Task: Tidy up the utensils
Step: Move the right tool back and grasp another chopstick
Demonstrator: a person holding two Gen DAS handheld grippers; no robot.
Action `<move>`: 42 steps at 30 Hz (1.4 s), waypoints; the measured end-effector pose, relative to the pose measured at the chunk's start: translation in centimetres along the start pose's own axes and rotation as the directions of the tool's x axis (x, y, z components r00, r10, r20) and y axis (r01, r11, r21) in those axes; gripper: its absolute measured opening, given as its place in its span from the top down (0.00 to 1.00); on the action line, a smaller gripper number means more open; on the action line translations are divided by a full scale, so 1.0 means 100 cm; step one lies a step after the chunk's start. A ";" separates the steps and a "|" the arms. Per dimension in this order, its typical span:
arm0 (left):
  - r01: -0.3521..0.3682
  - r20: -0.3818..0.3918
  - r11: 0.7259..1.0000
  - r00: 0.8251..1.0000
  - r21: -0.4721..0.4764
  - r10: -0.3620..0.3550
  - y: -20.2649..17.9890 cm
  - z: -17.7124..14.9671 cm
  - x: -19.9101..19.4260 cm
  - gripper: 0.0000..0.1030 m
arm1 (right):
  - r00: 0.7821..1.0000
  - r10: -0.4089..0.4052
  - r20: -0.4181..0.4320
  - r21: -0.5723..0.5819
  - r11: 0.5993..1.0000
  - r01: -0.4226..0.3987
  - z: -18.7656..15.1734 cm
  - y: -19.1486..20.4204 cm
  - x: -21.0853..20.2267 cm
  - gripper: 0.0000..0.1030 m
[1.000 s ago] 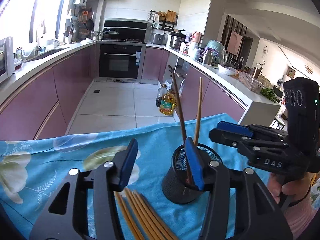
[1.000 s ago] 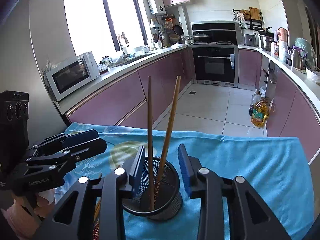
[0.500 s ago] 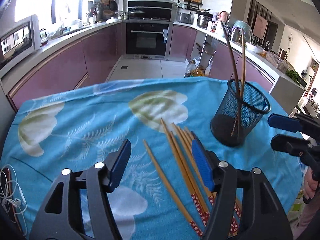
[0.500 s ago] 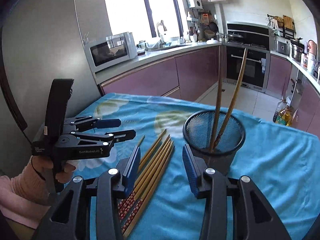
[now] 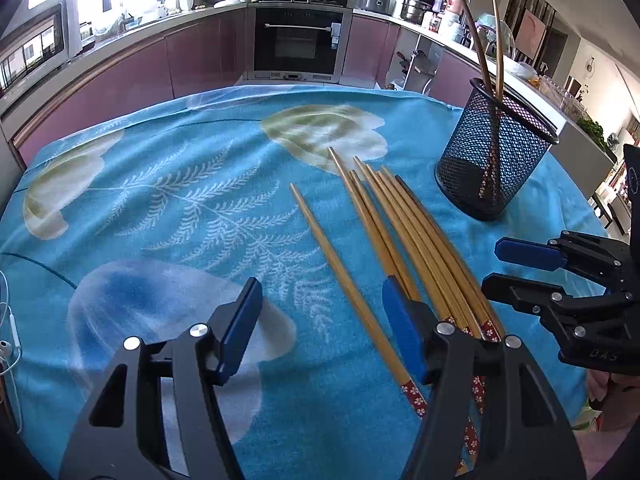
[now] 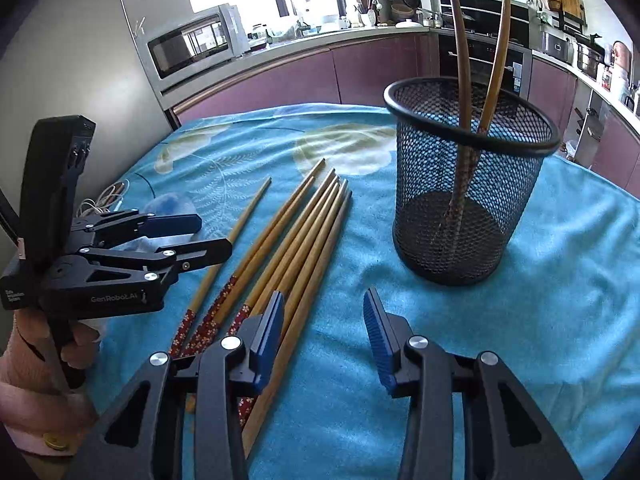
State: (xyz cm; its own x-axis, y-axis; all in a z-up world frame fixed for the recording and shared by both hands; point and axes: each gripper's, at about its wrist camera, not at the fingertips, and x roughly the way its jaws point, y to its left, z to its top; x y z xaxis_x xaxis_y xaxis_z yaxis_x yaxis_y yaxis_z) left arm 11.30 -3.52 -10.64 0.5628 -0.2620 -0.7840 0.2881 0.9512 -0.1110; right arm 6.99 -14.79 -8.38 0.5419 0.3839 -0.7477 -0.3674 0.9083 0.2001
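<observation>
Several wooden chopsticks [image 5: 404, 228] with red patterned ends lie side by side on the blue cloth; they also show in the right wrist view [image 6: 296, 232]. One chopstick [image 5: 344, 280] lies apart, left of the bundle. A black mesh holder [image 5: 490, 152] stands upright at the far right with two chopsticks [image 6: 480, 40] in it; it also shows in the right wrist view [image 6: 464, 184]. My left gripper [image 5: 320, 336] is open and empty, above the near ends of the chopsticks. My right gripper [image 6: 324, 336] is open and empty, right of the bundle and in front of the holder.
The table is covered by a blue floral cloth [image 5: 180, 200]. A white earphone cable [image 5: 8, 344] lies at the table's left edge. Purple kitchen cabinets [image 5: 132, 68], an oven [image 5: 298, 40] and a microwave [image 6: 192, 44] stand beyond the table.
Both grippers have pulled back from the holder towards the near side of the table. The chopsticks lying on the cloth are now in front of both. Both stay open and empty.
</observation>
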 end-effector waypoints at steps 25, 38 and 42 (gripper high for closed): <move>0.014 -0.020 0.998 1.000 0.056 -0.013 -0.001 0.000 0.001 0.60 | 0.995 -0.096 -0.032 -0.067 0.993 0.094 0.003 0.009 0.008 0.68; 0.040 -0.038 0.999 0.999 0.031 -0.039 0.004 0.012 0.010 0.70 | 0.994 -0.106 -0.039 -0.064 0.993 0.103 0.011 0.008 0.021 0.83; 0.011 -0.033 1.000 0.999 0.011 -0.011 0.004 0.015 0.013 0.78 | 0.996 -0.083 -0.037 -0.037 0.996 0.082 0.012 0.005 0.021 0.89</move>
State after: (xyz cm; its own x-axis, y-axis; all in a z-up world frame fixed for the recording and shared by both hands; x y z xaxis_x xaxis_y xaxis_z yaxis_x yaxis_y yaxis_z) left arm 13.27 -3.70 -10.80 0.5336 -0.2666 -0.8026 0.3030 0.9463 -0.1129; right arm 8.84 -13.30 -9.09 0.5419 0.3004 -0.7849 -0.3493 0.9300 0.1148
